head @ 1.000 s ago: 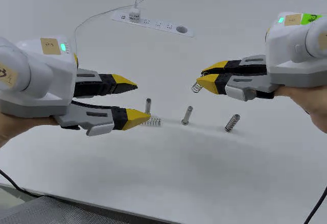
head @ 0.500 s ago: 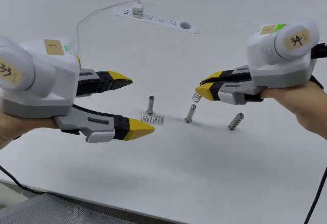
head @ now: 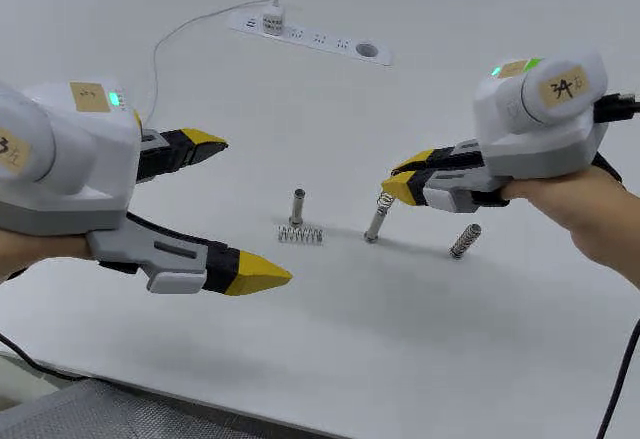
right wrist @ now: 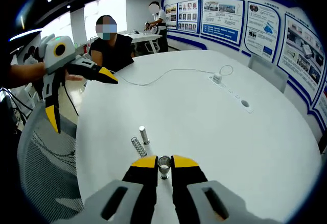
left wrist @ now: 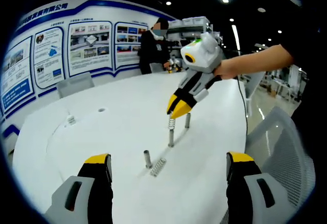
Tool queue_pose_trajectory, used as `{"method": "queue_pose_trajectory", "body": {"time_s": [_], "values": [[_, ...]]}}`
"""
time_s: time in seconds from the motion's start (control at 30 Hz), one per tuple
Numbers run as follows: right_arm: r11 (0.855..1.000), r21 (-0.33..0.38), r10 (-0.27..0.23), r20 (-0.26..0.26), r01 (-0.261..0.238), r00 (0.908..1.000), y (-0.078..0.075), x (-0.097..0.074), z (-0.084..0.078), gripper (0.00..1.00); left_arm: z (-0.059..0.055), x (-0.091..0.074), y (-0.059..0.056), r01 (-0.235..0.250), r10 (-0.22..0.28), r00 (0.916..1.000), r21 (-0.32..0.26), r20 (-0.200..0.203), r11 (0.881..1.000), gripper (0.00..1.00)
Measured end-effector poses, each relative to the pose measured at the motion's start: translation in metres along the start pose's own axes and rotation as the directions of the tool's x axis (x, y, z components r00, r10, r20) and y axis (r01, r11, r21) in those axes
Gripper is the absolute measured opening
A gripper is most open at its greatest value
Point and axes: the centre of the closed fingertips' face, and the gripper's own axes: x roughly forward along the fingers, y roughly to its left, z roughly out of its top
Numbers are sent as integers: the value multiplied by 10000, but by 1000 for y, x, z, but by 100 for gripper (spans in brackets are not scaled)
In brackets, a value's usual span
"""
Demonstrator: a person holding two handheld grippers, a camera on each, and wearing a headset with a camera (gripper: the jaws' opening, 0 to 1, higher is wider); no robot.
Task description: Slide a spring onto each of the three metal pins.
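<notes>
Jaws of the right gripper are clenched on a spring, held by its upper coils. Its lower end sits right at the top of the middle pin, which stands mid-desk w/ a slight lean in the head view. Can't tell if any coils are over the tip yet.

Just beside it, toward the left edge, a second pin stands upright & bare, w/ a loose spring lying flat near its foot. Toward the right edge a coiled piece sits propped; can't tell whether a pin is inside.

The left gripper hangs near the front-left, jaws released wide, nothing btw them, well apart from the pins. A power strip lies near the far edge of the desk.

Step in hand, prob.: threading this spring. To do it well:
- Match the spring's axis to the pin's lean.
- Come down along the pin, not sideways; the pin looks free-standing & a side nudge could tip it.
- Let go only once several coils are past the tip.
- The left gripper could steady the pin low down.
</notes>
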Motion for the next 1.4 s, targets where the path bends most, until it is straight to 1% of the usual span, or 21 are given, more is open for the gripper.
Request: {"method": "queue_pose_trajectory", "body": {"time_s": [0.07, 0.17, 0.27, 0.43, 0.63, 0.97, 1.03, 1.17, 1.27, 1.4], "values": [[10000, -38, 24, -63, -24, 10000, 1, 2, -1, 10, -1, -1, 2, -132, 132, 9999, -17, -10, 9999, 96], [10000, -69, 23, -202, -24, 9998, 1, 5, -4, 10, -2, -1, -1, -70, 70, 10000, -33, -58, 10000, 96], [10000, 3, 91, -462, -91, 9989, 1, 8, -9, 10, -3, -1, -3, -43, 44, 9999, 31, -135, 10000, 96], [9999, -42, 133, -677, -137, 9976, 0, 15, -15, 10, 1, -2, -3, -118, 118, 9999, -18, -10, 9999, 96], [9998, -109, 135, -942, -146, 9955, 0, 22, -23, 10, 1, -3, -2, -213, 213, 9998, -95, -2, 9997, 95], [10000, -15, 80, -1239, -82, 9923, -2, 34, -38, 11, -8, -4, -5, -156, 154, 9994, -87, -302, 9998, 94], [10000, -7, 53, -1276, -54, 9918, -3, 36, -40, 11, -8, -5, -5, -150, 146, 9994, -119, -304, 9998, 94], [10000, 56, 36, -1322, -28, 9912, -3, 37, -43, 11, -10, -6, -10, 95, -99, 9992, -108, -388, 9999, 95], [10000, 65, 29, -1323, -21, 9912, -4, 37, -44, 11, -11, -6, -10, 102, -106, 9989, -104, -447, 9999, 94], [10000, -55, -44, -1341, 37, 9910, -5, 38, -45, 11, -10, -6, -10, 78, -83, 9991, -139, -409, 9999, 94]]}}
